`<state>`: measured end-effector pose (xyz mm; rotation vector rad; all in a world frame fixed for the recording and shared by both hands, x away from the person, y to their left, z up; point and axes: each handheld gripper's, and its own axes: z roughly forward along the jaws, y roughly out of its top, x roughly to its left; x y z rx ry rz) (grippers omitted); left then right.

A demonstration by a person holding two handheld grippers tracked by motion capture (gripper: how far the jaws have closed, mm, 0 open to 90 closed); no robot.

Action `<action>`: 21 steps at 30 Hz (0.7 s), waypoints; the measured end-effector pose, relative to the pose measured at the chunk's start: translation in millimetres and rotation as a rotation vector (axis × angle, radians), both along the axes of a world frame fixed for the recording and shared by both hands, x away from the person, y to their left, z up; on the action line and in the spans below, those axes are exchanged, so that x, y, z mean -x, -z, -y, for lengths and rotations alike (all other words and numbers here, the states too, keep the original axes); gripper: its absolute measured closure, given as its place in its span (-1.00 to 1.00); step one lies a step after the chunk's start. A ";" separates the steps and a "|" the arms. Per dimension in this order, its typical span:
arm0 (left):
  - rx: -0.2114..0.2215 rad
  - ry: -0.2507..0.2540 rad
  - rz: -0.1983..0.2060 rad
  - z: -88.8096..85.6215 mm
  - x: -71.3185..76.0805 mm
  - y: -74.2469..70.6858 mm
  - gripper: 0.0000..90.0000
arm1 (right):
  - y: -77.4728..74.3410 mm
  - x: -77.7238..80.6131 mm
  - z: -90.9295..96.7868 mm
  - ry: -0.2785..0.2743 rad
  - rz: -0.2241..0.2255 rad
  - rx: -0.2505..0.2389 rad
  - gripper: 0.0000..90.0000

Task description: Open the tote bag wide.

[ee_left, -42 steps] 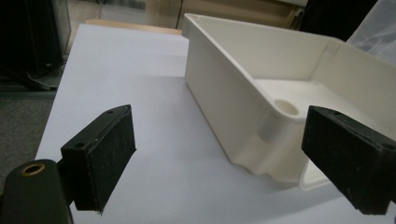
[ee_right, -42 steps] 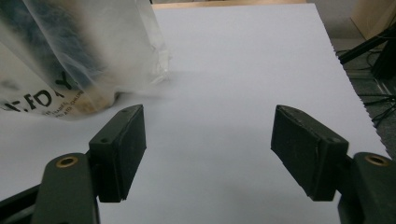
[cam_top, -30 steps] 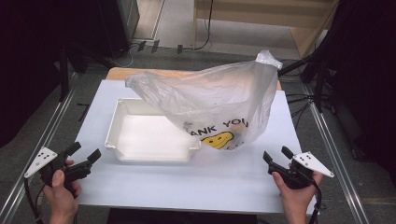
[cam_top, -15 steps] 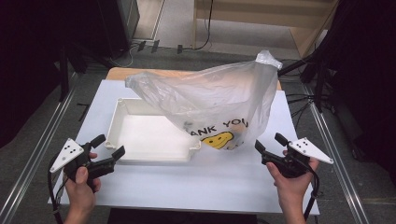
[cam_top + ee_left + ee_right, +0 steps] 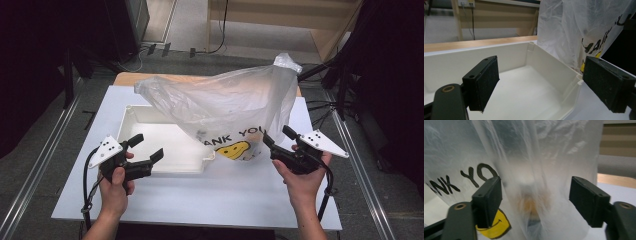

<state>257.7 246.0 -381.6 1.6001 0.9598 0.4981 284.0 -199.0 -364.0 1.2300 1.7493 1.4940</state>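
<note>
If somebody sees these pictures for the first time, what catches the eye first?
First comes the big translucent plastic bag with black letters and a yellow smiley, puffed up over the middle of the white table. Its left part lies over an empty white tray. The left gripper faces the tray and the right gripper faces the bag, both open.

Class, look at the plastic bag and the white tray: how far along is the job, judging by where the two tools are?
Done: nothing moved; the plastic bag stands closed, partly over the white tray. In hand: the right tool is open around a fold of the bag, its jaws just closing; the left tool hangs open over the tray's near edge. Left: gripping the bag and everything after.
</note>
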 end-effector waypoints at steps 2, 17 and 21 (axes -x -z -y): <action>-0.006 0.008 -0.006 5.9 -3.8 0.7 -0.69 | -0.8 -1.7 -4.0 -0.006 0.014 0.010 -0.15; 0.018 0.110 0.022 53.6 -19.4 0.6 -0.67 | 4.8 -9.0 -6.4 -0.063 0.004 -0.010 1.00; 0.034 0.142 0.041 67.2 -21.7 -7.5 -0.67 | 6.7 -9.1 -3.0 -0.063 0.002 -0.016 1.00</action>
